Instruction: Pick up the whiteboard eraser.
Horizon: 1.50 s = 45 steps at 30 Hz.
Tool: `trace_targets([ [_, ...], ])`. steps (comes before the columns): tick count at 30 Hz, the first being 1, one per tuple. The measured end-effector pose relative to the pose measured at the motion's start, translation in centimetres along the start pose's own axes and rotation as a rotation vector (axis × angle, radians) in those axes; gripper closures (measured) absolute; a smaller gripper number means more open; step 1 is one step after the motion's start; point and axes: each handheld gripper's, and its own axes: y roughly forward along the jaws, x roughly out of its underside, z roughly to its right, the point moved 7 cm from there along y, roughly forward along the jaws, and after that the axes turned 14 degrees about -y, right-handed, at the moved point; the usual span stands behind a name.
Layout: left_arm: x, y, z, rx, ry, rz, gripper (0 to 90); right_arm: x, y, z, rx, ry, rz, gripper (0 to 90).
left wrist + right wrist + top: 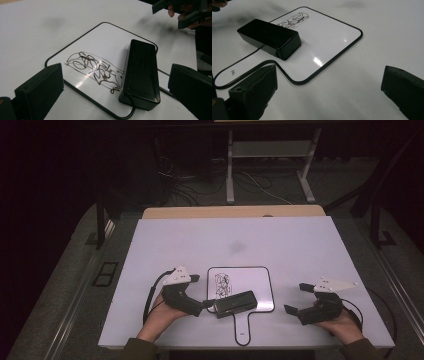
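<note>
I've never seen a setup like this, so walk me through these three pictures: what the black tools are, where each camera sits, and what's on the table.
A person holds a two-jaw gripper in each hand. The high view looks down on the white table; the other two cameras ride on the grippers. A small whiteboard with a black scribble lies there, and a black eraser block rests on it. The left gripper sits open at the eraser's end; the right gripper is open, holding nothing.

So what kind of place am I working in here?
Probably a lab or recording workspace, not a home: a white table on dark carpet, loose cables on the floor behind, and a metal desk frame beyond.
</note>
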Motion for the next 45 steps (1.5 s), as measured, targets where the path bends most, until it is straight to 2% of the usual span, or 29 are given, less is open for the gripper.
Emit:
trace_targets([
  [15,-0.7,0.9,0.8,0.028,0.011,0.0,0.0,0.0,0.3,-0.2,-0.018,0.0,-0.003,0.0],
  [36,-2.3,3.8,1.6,0.064,0.031,-0.018,0.0,0.1,0.3,0.0,-0.016,0.007,-0.001,0.0],
  [45,-3.5,5.1,2.6,0.089,0.048,-0.022,0.0,0.1,0.3,0.0,-0.013,0.01,0.003,0.0],
])
